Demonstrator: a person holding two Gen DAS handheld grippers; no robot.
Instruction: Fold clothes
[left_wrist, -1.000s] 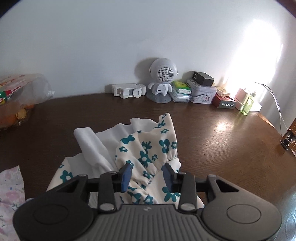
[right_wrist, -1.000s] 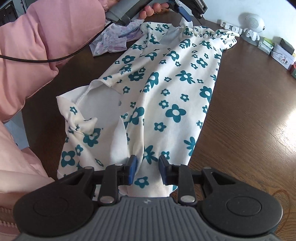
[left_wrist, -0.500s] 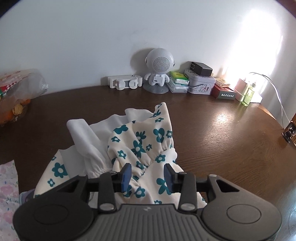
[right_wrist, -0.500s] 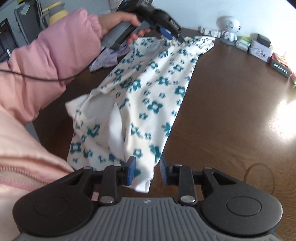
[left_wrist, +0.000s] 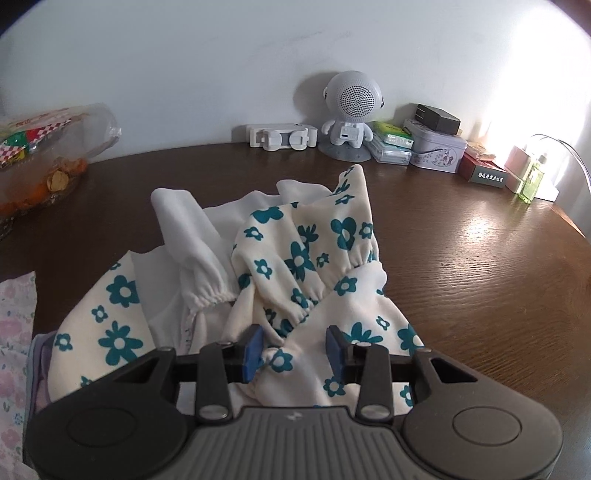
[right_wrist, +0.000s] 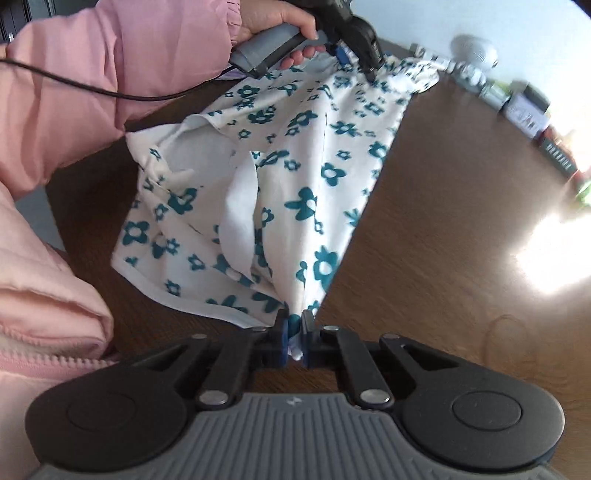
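Your right gripper (right_wrist: 294, 334) has closed on the floral garment (right_wrist: 295, 177) hem since the earlier frame.
Your left gripper (left_wrist: 294, 349) stays open, its pads astride the gathered cloth.

The flowered garment (left_wrist: 303, 266) is sprawled across the middle of the table (left_wrist: 480, 266), with another cloth (left_wrist: 14, 332) just off its left edge and a plastic bag (left_wrist: 48, 147) further back on that side. Along the back wall there's a phone stand (left_wrist: 282, 136), then the robot speaker (left_wrist: 351, 114) to its right, then a tin box (left_wrist: 436, 153) with a charger (left_wrist: 437, 119) sitting on top. The small bottle (left_wrist: 532, 179) is way over at the far right end of that row.
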